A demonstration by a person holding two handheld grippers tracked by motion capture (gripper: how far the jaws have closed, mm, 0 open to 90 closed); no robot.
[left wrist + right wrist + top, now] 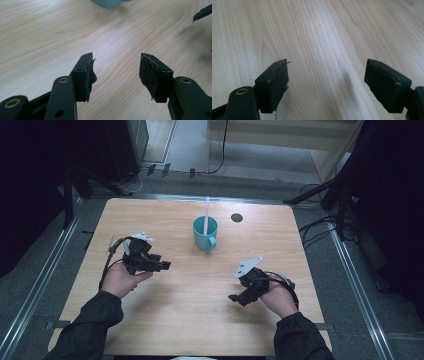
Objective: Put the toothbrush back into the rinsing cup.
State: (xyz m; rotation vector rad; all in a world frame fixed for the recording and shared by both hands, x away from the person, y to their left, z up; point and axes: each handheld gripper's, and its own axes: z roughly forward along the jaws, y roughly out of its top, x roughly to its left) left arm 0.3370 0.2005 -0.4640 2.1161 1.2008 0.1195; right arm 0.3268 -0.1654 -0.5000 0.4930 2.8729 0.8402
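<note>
Both my grippers, left (165, 265) and right (233, 297), stand open, empty. Cup (205, 233) near tabletop's far edge: rigid, likely light; handle suits gripping. Straw (206, 215) looks flimsy.

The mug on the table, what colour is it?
The mug is teal, clearest in the high view.

— How is the light falling on the table (190, 315)?
— Evenly from above, casting soft shadows; the high view's corners are sinking into darkness.
— And sharpness?
— The gripper views are blurring slightly, with pale glare washing over the wood at centre.
</note>
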